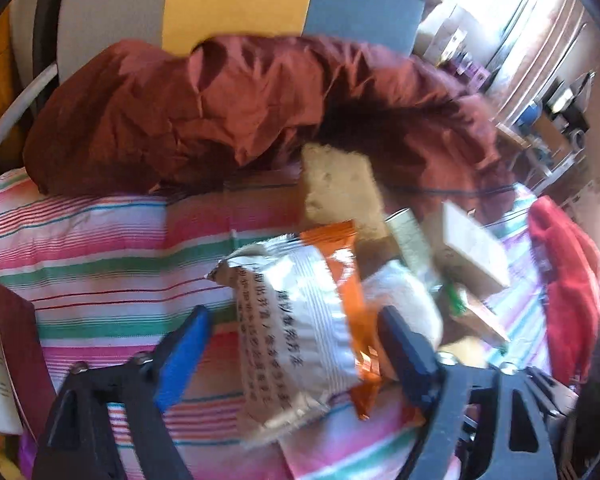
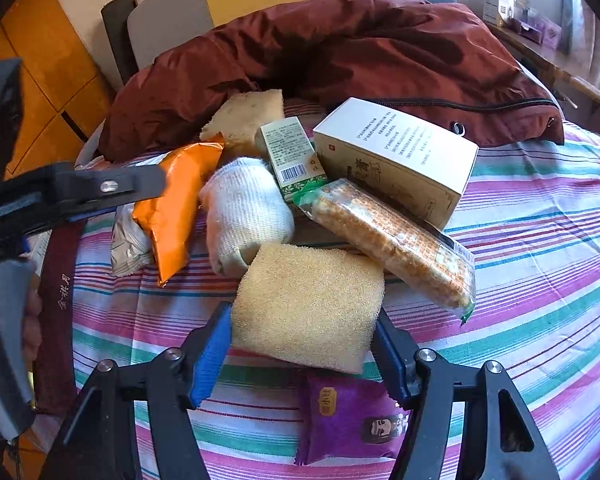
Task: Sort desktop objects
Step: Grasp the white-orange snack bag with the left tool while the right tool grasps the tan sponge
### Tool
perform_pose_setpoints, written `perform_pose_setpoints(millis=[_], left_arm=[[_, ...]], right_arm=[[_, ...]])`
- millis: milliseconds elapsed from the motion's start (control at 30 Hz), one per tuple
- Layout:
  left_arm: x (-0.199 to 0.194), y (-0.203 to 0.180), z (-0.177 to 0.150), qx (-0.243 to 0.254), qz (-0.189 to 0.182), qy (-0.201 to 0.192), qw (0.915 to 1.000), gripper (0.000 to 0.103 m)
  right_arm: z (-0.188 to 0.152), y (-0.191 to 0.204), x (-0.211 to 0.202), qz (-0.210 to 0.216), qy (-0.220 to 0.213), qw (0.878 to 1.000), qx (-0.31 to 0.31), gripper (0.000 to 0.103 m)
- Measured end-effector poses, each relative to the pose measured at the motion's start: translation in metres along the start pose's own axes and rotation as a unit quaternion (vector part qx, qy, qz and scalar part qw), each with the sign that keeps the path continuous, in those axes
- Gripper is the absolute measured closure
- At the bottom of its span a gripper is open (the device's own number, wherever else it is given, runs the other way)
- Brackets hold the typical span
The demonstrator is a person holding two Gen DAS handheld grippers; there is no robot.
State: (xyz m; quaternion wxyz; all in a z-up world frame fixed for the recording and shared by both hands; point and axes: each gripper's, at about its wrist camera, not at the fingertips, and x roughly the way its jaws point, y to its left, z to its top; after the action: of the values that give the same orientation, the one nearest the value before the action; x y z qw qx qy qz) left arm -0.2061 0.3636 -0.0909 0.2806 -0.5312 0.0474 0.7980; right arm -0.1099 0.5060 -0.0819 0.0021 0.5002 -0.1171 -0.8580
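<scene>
Left gripper [image 1: 292, 344]: jaws apart, straddling the orange-and-silver snack packet [image 1: 300, 320] at the centre of the left wrist view; the right finger [image 1: 404, 356] looks to be against the packet's orange edge, the blue pad [image 1: 184, 356] at 7 o'clock stands clear of it.
Left step, judged: lower around the packet's middle and close gently; the foil is slippery and crushable, so seat both pads on the flat faces, not the crimped end.
Right gripper [image 2: 300, 344]: clamped on the yellow sponge [image 2: 308, 304], pads at 8 and 4 o'clock pressing its sides.
Right step, judged: lift straight up so the sponge does not drag the cracker pack [image 2: 392, 240] just beside it at 2 o'clock.
Pile: gauze roll [image 2: 244, 208] and green carton [image 2: 296, 156] at 12 o'clock, white box [image 2: 396, 160] at 1 o'clock, all on the striped cloth [image 2: 540, 260].
Writing, packet: black Chinese print on the silver face, too blurred to read.
Writing, green carton: a barcode and small print, illegible.
Writing, white box: block of small Chinese text, illegible.
Writing, purple sachet [image 2: 352, 420]: at 6 o'clock, gold badge reading 小娃, I think.
Writing, maroon box [image 2: 58, 300]: at 9 o'clock, gold characters, roughly 金祺月.
</scene>
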Motion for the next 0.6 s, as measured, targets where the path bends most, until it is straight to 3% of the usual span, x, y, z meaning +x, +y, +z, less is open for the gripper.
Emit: perform_pose_setpoints(millis=[167,433,600], left_arm=[[0.019,0.009,-0.002,-0.018,-0.03,0.025,0.9991,0.044],[0.0,0.01,-0.022,0.015,-0.028,-0.006,0.9995,0.047],[-0.028,0.011,-0.041,0.019,-0.027,-0.031,0.999,0.047]], right_arm=[[-0.002,0.004,0.002,-0.01,0.002,1.0,-0.014,0.036],[-0.004,0.007,0.0,-0.013,-0.003,0.999,-0.03,0.038],[-0.003,0.018,-0.013,0.024,-0.024,0.998,-0.051,0.038]])
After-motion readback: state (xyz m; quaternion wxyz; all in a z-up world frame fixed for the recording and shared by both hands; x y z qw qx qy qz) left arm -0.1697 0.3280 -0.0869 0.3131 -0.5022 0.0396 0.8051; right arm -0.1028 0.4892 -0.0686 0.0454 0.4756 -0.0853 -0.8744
